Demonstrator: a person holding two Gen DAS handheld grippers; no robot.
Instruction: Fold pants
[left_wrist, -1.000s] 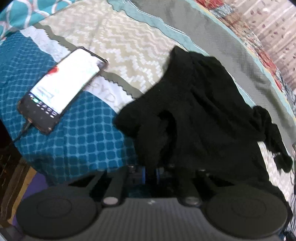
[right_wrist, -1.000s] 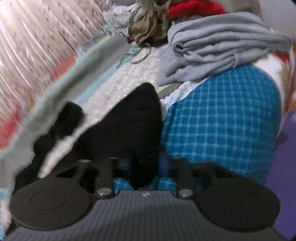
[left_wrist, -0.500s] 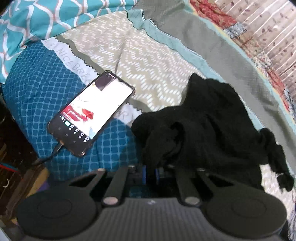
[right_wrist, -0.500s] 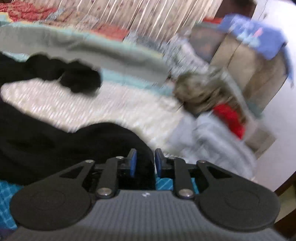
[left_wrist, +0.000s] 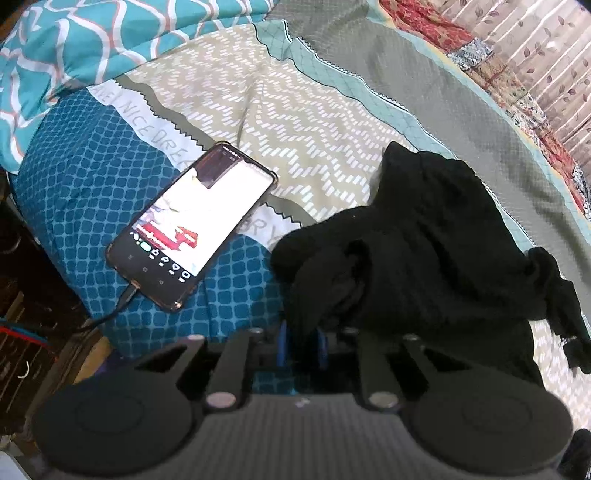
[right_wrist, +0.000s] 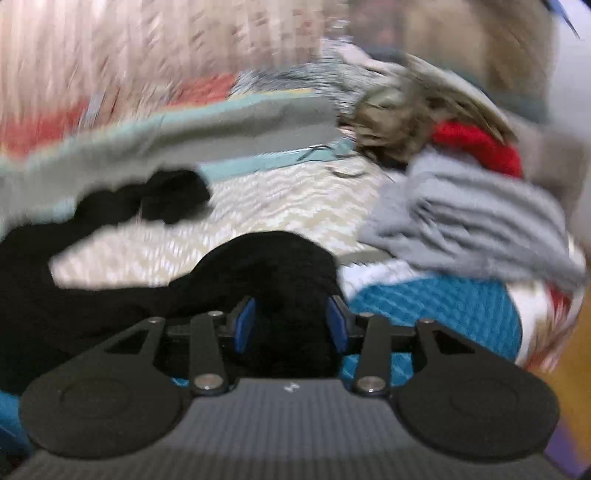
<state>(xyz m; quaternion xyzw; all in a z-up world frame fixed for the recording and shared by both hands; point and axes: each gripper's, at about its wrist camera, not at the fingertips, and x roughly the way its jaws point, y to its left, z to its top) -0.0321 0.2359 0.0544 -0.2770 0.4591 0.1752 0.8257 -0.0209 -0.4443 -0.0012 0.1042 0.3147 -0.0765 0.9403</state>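
We see the black pants (left_wrist: 424, 236) lying bunched on the bed (left_wrist: 303, 122), across the pale zigzag part of the cover and over the edge of the blue checked part. In the left wrist view, a fold of the pants hangs down between the blue pads (left_wrist: 282, 345) of the left gripper (left_wrist: 301, 347); its jaws have just been opening a little and stand narrowly apart, and we cannot tell whether they press on the cloth. To the left of the pants a phone (left_wrist: 192, 229) lies face up with its screen lit and a cable at its lower end.

The right wrist view is blurred. The right gripper (right_wrist: 291, 325) has just been opening; its blue pads (right_wrist: 245, 325) stand apart with a hump of the black cloth between them, and it looks released. A pile of grey (right_wrist: 469, 221) and red (right_wrist: 476, 147) clothes lies further up the bed, to the right.
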